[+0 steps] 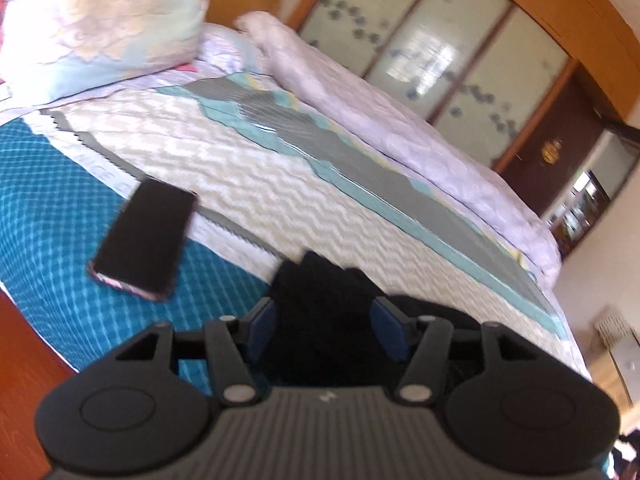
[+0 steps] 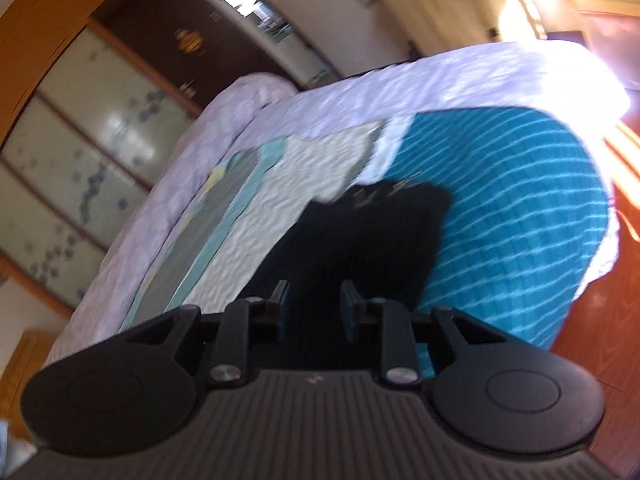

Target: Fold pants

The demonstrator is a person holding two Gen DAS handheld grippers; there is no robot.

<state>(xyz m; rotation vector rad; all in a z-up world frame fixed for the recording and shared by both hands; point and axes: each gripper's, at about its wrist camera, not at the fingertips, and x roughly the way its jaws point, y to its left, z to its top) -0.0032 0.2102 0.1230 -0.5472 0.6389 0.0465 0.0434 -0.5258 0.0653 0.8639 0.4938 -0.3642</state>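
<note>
Black pants (image 1: 320, 292) lie on the bed, straddling the white quilted strip and the teal blanket. In the left wrist view my left gripper (image 1: 324, 324) hovers over one end of the pants with its blue pads wide apart, open. In the right wrist view the pants (image 2: 360, 236) stretch away from me along the bed, with small light print near the far end. My right gripper (image 2: 314, 308) sits over the near end, jaws apart with dark fabric between them, not clamped.
A black phone (image 1: 144, 236) lies on the teal blanket (image 1: 48, 208) to the left of the pants. Pillows (image 1: 100, 16) sit at the bed's head. A rolled lilac duvet (image 1: 400, 128) runs along the far side. Wardrobe doors (image 1: 440, 52) stand behind. Wooden floor (image 2: 600, 320) borders the bed.
</note>
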